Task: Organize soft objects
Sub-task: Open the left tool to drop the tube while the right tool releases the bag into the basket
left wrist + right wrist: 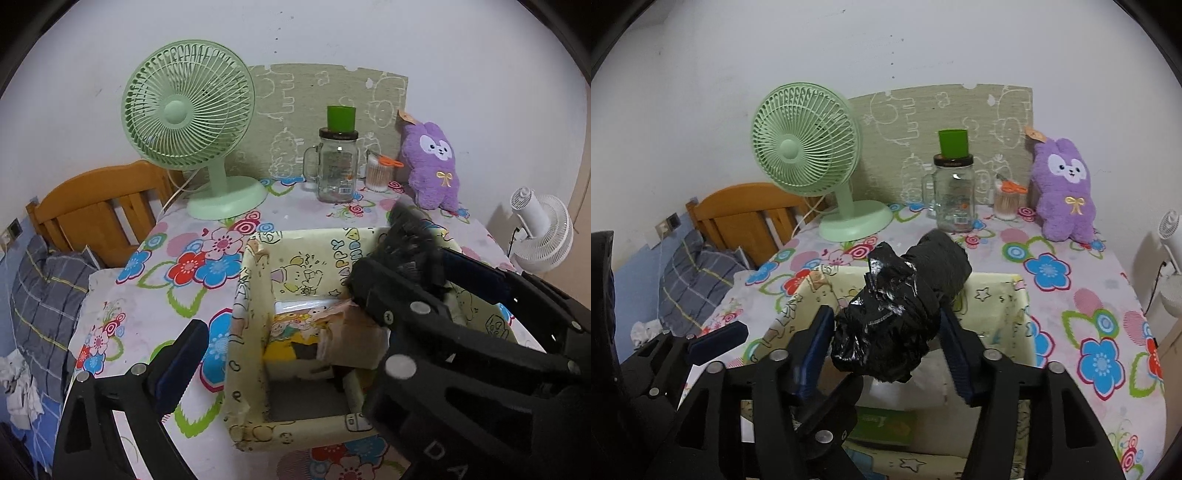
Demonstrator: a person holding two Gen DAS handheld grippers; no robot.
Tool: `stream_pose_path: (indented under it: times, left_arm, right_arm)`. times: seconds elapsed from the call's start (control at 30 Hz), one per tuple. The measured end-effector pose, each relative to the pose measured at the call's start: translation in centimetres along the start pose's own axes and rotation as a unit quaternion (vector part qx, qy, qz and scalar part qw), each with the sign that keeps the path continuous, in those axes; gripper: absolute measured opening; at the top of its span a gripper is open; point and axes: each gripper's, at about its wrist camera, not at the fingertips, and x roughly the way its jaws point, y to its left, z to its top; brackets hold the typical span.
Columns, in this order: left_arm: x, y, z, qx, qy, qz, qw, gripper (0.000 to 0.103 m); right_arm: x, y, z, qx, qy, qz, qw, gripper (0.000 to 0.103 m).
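My right gripper (pixel 886 332) is shut on a black plastic bundle (pixel 901 306) and holds it over the open yellow cartoon-print box (pixel 1023 295). In the left wrist view the same box (pixel 251 295) sits on the floral table, with the right gripper and the black bundle (pixel 410 240) above its right rim. My left gripper (pixel 317 314) is open and straddles the box, its left finger (pixel 181 365) outside the left wall. Packets lie inside the box (pixel 303 328). A purple plush rabbit (pixel 432 166) (pixel 1065 188) stands at the back right.
A green desk fan (pixel 188 118) stands at the back left. A glass jar with a green cap (pixel 338 158) and a cotton-swab tub (pixel 376 173) stand at the back centre. A wooden bed headboard (pixel 96 206) is left of the table, a white fan (pixel 539 232) right.
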Motion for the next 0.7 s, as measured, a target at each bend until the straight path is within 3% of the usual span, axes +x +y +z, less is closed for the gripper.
stream_pose_path:
  times: [0.1,0.7]
  left_arm:
    - [0.0,0.1,0.0,0.000,-0.001,-0.001,1.0000,0.099]
    - [-1.7,-0.7,-0.7,-0.004,-0.009,-0.024,0.9997,0.100]
  right_arm:
    - [0.1,0.1,-0.1,0.005,0.001,0.002,1.000,0.076]
    - [-2.7,-0.3,-0.9,0.027,-0.008,-0.041,0.999,0.092]
